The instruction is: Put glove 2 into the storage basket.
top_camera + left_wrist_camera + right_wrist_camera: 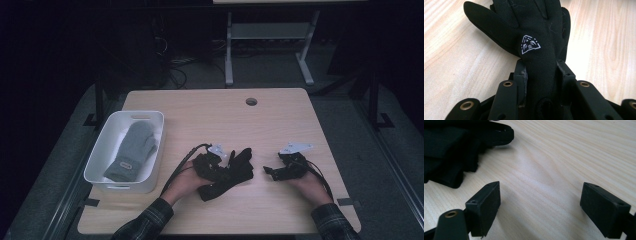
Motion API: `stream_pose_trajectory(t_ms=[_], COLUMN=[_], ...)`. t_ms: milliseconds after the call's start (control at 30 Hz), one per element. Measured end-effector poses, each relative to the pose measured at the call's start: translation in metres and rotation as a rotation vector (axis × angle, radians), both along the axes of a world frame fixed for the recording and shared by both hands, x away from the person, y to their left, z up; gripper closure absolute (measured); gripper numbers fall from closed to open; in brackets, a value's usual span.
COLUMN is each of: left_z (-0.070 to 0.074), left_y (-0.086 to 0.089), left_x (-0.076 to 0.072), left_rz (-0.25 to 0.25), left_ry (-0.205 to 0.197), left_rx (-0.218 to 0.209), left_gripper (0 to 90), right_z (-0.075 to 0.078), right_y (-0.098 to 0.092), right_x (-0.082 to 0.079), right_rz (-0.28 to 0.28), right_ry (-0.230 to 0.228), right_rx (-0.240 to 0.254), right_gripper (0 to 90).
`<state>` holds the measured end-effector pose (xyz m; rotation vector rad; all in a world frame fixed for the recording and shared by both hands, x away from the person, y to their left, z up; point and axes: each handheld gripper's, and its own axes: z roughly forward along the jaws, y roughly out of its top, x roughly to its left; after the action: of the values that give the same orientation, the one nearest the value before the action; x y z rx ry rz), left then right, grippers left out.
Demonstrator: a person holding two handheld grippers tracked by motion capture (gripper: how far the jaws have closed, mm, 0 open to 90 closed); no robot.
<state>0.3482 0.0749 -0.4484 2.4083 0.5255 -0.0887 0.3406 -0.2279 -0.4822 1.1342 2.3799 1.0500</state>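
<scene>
Black glove pinched at the cuff end by left gripper

Black glove point(536, 37) lies mid-surface point(225, 115); left gripper point(541, 75) clamps its narrow cuff end, right gripper point(541, 205) released, bare. Judged light, limp, slightly grippy fabric: will droop; cuff is the sensible hold. Grey mitten point(132, 150) sits in white bin point(97, 155).

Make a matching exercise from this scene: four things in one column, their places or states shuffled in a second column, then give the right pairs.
Column one:
1. black glove
2. grey mitten
3. right gripper
4. white bin

Column two:
A. jaws wide apart over bare wood, nothing between them
B. stands at the table's left edge
C. pinched between the left gripper jaws, on the table
D. lies inside the bin

Pairs: 1-C, 2-D, 3-A, 4-B
</scene>
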Motion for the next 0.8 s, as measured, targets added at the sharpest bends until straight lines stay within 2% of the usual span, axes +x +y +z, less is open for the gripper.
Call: stream_pose_trajectory(t_ms=[300, 600, 800], left_z=[0.019, 0.042, 0.059], left_y=[0.005, 0.019, 0.030], left_x=[-0.004, -0.002, 0.000], left_rz=[0.013, 0.048, 0.080], left_ry=[0.028, 0.020, 0.010], left_rx=[0.005, -0.027, -0.021], left_gripper=[66.6, 66.5, 66.5], right_z=[0.000, 0.000, 0.000], right_y=[0.000, 0.000, 0.001], right_x=[0.000, 0.000, 0.000], right_rz=[0.004, 0.000, 0.000], right_ry=[0.000, 0.003, 0.001], right_rx=[-0.001, 0.000, 0.000], right_gripper=[15.6, 15.5, 15.4])
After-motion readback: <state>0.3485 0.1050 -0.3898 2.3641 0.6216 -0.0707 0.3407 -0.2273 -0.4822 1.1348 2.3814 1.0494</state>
